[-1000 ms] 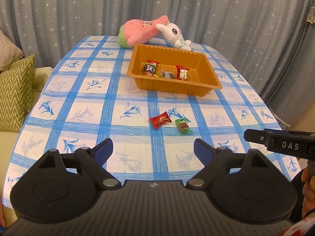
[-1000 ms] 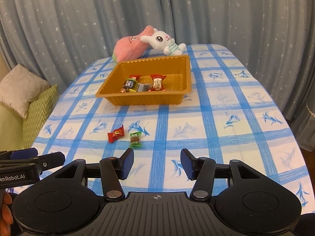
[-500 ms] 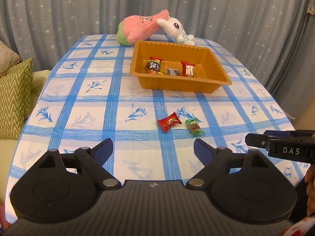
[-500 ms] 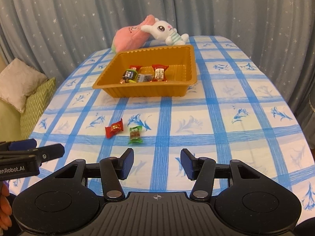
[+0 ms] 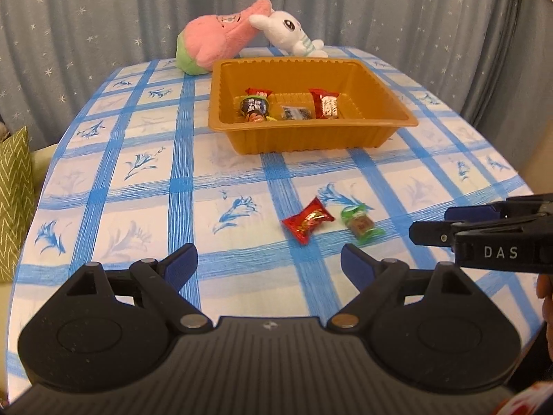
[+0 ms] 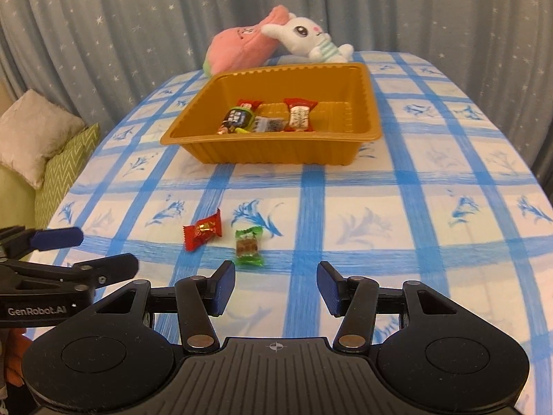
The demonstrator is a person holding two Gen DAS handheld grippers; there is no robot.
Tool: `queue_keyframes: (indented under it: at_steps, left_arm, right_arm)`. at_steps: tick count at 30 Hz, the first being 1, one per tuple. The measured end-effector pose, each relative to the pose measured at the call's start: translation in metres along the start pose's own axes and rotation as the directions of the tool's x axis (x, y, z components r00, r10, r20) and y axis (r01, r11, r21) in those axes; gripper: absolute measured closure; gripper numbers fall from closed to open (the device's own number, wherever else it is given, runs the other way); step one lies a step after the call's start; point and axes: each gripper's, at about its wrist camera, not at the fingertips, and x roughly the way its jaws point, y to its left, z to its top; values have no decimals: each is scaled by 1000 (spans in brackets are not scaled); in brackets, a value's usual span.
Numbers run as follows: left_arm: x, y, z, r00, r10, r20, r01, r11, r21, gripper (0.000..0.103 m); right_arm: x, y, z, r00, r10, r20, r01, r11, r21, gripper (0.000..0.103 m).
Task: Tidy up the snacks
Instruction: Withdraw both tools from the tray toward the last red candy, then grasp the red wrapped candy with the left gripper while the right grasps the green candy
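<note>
Left gripper (image 5: pixel 269 265) and right gripper (image 6: pixel 275 285) both released, red candy (image 5: pixel 307 220) beside green candy (image 5: pixel 361 224) on checked tablecloth (image 5: pixel 138 180), orange tray (image 5: pixel 304 140) beyond, plush toys (image 5: pixel 221 39) behind

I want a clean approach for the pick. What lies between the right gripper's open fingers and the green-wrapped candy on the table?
Only bare tablecloth. In the right wrist view the green-wrapped candy lies just ahead of the right gripper, toward its left finger, with the red-wrapped candy off to the side.

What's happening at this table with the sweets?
A person holds a two-finger gripper in each hand over the table, sorting snacks. Several already lie in the orange tray. A red candy and a green candy lie loose on the cloth. The left gripper and right gripper are both open and empty.
</note>
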Motion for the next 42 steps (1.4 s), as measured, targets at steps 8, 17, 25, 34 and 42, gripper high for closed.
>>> queue_keyframes:
  at_steps: [8,17,25,34,42]
  left_arm:
    - [29,17,7,997,-37,-74,37,999,-3,15]
    - [44,25,5,994,-58,-91,59,998,11,18]
    - [53,20,5,991,-81,-108,87,995,47,23]
    - [73,-5,21,987,-141,-82,154,969,194,36]
    - [94,-23,32,982,-158,-105,182,938,295,58]
  right_arm:
    - [37,13,8,1000,26,-7,-26,998,-58,51]
    - [73,21,10,999,19,-36,-23,992,-122,64]
    - [74,20,6,1000,14,-24,-17,988,-153,81]
    - [47,-14,4,999,-39,14,40,998,-53,81]
    - [38,-37,-1,997,-71,6,71,997,-3,81]
